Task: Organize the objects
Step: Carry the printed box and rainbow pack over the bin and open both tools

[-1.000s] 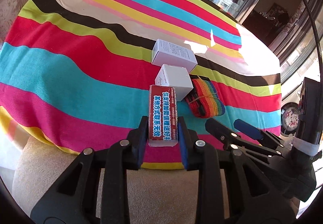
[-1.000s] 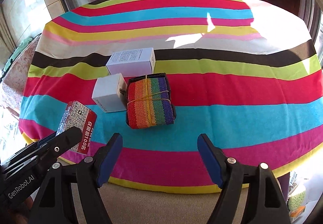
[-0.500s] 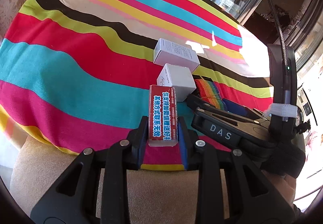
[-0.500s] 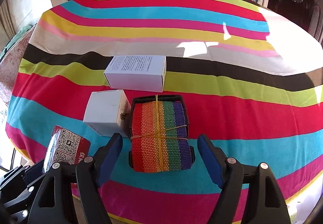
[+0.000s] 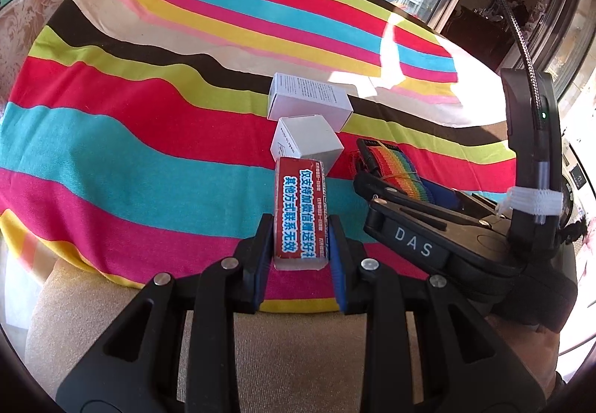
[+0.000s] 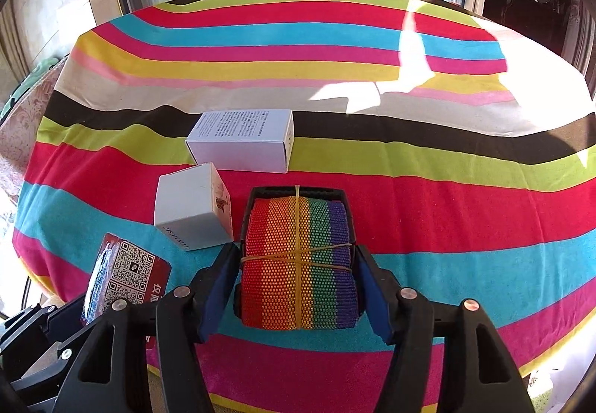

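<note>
The left gripper (image 5: 300, 249) is clamped tight on a red rectangular carton with blue-and-white print (image 5: 301, 215), held off the striped multicoloured tablecloth (image 5: 111, 137). The right gripper (image 6: 298, 286) has its jaws closing around a rainbow-striped woven strap bundle bound with rubber bands (image 6: 298, 264), blue pads (image 6: 219, 286) at its sides. At the bundle's ten o'clock sits a small white cardboard cube (image 6: 190, 206); at eleven o'clock, a white oblong printed box (image 6: 242, 141).
</note>
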Motion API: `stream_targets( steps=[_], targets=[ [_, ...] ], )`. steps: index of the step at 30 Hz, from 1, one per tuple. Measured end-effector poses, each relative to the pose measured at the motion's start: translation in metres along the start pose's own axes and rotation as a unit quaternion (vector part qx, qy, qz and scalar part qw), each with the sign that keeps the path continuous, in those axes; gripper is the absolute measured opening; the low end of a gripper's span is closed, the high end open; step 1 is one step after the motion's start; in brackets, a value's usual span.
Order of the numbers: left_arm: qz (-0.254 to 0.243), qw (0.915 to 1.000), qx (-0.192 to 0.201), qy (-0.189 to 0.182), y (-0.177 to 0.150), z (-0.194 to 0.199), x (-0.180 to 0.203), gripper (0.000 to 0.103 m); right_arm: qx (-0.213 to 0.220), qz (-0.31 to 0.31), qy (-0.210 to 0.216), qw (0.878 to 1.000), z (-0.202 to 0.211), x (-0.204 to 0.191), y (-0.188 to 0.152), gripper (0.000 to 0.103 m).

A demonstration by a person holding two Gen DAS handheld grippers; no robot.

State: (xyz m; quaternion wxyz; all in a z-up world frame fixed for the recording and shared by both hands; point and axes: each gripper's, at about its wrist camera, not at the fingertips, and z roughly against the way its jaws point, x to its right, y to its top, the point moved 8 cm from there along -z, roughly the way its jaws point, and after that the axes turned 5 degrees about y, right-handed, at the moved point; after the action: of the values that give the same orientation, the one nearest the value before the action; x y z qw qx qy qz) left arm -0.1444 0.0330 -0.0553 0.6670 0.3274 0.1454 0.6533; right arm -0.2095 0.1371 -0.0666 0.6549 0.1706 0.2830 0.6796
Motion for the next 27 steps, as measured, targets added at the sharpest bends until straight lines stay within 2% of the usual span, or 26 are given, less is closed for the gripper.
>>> stream_targets(
  steps=[4,15,27],
  targets=[
    [-0.023,0.9997,0.009,0.001,0.001,0.009,0.014,0.032,0.006,-0.024,0.005,1.000,0.014,0.014,-0.006,0.063],
    [-0.049,0.9983,-0.003,-0.031,-0.014,0.019,0.061,0.032,0.015,-0.077,-0.001,0.997,0.049,0.053,-0.027,0.063],
    [-0.090,0.9938,-0.013,-0.065,-0.032,0.024,0.115,0.032,0.026,-0.134,-0.028,0.990,0.091,0.106,-0.061,0.063]
  ],
)
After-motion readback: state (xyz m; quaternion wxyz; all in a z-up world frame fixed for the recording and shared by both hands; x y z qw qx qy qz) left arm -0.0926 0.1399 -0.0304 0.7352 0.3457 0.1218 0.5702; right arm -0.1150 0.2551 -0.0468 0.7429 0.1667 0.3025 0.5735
